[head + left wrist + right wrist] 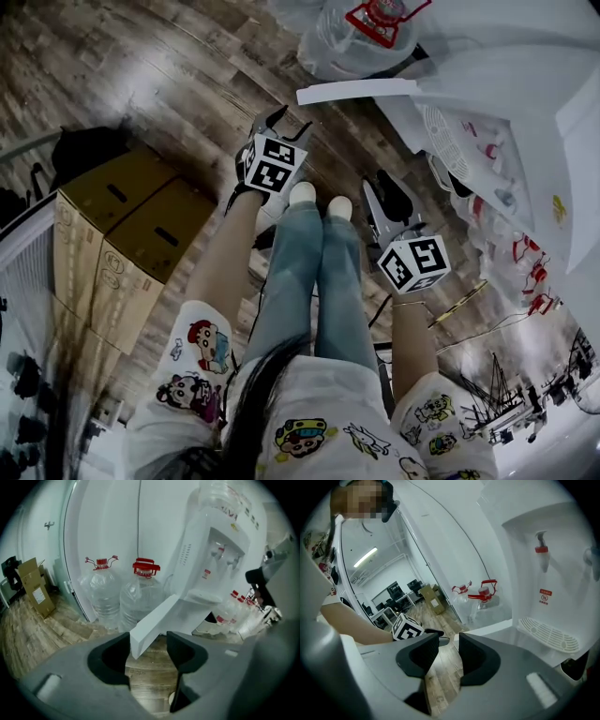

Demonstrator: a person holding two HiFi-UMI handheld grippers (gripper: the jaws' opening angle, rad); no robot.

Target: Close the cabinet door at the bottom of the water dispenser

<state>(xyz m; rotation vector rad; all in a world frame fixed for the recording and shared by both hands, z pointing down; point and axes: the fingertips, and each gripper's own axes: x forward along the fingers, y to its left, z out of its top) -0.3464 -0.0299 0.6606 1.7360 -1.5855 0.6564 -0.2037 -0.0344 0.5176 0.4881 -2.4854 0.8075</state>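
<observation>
The cabinet door [356,91] at the bottom of the white water dispenser [497,112] stands swung open. In the head view its thin white edge sticks out over the wooden floor [169,66], just ahead of the left hand-held gripper [281,120].

In the left gripper view, the left hand-held gripper [147,653] is released, with its dark jaws spread wide. The lower corner of the cabinet door [154,623] shows in the gap between them, closer to the jaw on the left of that view. The pads do not press on it, and I cannot tell whether the corner touches that jaw. Behind the door are the water dispenser [211,550] and two large clear water bottles [103,592] with red caps, standing side by side against a white wall.

The right hand-held gripper [387,187] hangs lower in the head view, beside the person's white shoes [319,199] and near the dispenser's front. Its jaws [449,651] are also released, with a narrower gap through which only floorboards show. The right gripper view takes in the door's edge [487,630], the dispenser's drip tray [546,632] and a red tap [541,550].

Two cardboard boxes [131,234] sit to the person's left, well apart from the dispenser.
</observation>
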